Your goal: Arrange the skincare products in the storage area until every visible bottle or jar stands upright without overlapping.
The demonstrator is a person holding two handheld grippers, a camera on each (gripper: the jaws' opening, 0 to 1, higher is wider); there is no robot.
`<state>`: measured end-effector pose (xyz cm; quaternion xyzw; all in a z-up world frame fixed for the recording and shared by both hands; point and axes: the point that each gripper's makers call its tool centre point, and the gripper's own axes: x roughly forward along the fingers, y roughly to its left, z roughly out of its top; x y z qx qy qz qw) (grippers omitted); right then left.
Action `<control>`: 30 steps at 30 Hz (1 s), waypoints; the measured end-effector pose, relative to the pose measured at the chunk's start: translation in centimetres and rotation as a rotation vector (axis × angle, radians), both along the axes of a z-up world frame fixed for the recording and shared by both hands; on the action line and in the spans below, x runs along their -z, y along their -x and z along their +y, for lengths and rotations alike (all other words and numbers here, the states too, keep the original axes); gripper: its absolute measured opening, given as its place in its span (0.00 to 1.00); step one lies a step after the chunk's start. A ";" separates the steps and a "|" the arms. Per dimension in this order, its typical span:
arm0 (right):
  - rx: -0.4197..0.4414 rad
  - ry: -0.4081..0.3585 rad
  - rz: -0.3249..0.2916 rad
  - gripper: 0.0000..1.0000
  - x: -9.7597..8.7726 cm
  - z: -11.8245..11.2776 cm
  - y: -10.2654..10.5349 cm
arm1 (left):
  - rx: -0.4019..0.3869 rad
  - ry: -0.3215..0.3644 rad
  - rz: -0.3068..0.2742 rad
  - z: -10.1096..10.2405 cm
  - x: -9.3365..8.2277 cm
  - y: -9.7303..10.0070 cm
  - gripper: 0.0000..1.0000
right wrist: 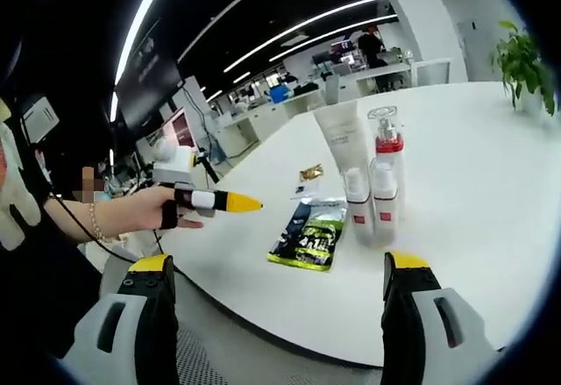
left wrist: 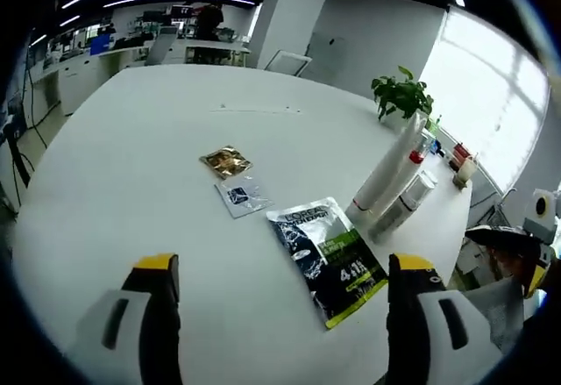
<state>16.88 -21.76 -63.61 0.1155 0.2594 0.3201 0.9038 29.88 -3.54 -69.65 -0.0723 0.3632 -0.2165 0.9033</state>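
Left gripper view: looking down from above the white table (left wrist: 131,166), facing its far edge. Right gripper view: set off the table's (right wrist: 473,183) near edge, low, looking across. Shared by both: dark sachet (left wrist: 329,258) (right wrist: 308,236) and upright bottles (left wrist: 390,179) (right wrist: 372,183).

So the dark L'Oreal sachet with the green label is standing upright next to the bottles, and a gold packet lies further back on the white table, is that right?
Not quite. The dark L'Oreal sachet lies flat on the white table, beside the bottles, as the left gripper view shows. The gold packet does lie further back.
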 end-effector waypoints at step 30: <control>0.030 0.053 0.087 0.97 1.7 -0.5 0.0 | -0.211 -0.208 0.123 -0.5 5.5 -9.6 0.81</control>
